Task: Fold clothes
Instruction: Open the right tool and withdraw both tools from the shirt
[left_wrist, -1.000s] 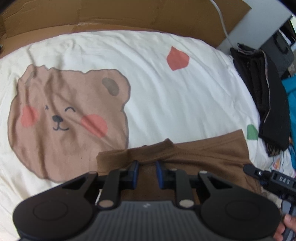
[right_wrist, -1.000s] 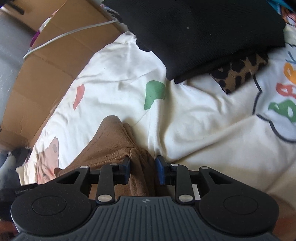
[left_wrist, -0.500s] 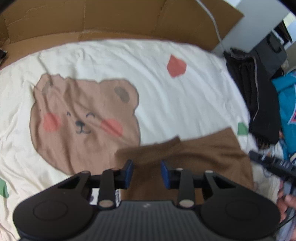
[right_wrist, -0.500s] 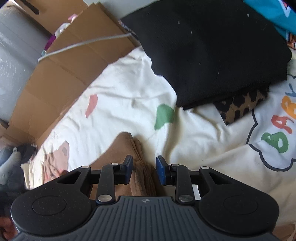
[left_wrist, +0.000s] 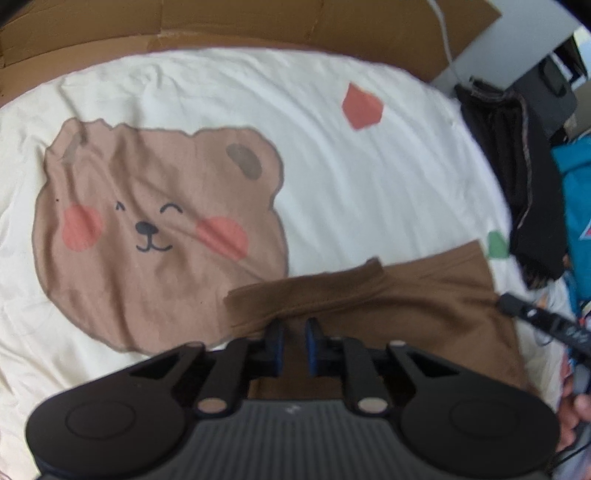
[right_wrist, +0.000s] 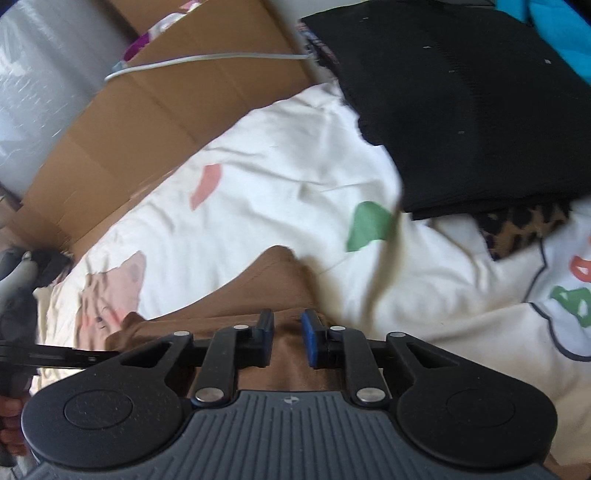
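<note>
A brown garment (left_wrist: 388, 306) is seen lying folded on a cream bed sheet (left_wrist: 207, 96), at the near side of the bed, just in front of both grippers. Its far left corner is laid over the edge of a big brown bear face (left_wrist: 159, 229) that is printed on the sheet. The left gripper (left_wrist: 293, 345) is held low over the near edge of the garment. Its blue-padded fingers (left_wrist: 276, 341) are parted by a small gap, and brown cloth is seen through the gap, but nothing is pinched. The right gripper (right_wrist: 287, 338) is held over the other end of the same brown garment (right_wrist: 258, 291). Its fingers (right_wrist: 309, 338) are also set apart, with flat cloth showing between them and nothing gripped. A green spot (right_wrist: 369, 225) on the sheet is seen just past the garment. A pile of black clothes (right_wrist: 469, 107) is stacked further back on the bed, and a leopard-print cloth (right_wrist: 524, 229) is tucked under it. Brown cardboard (right_wrist: 147, 122) is stood along the far edge of the bed, and a white cable (right_wrist: 207, 61) is laid across it.
</note>
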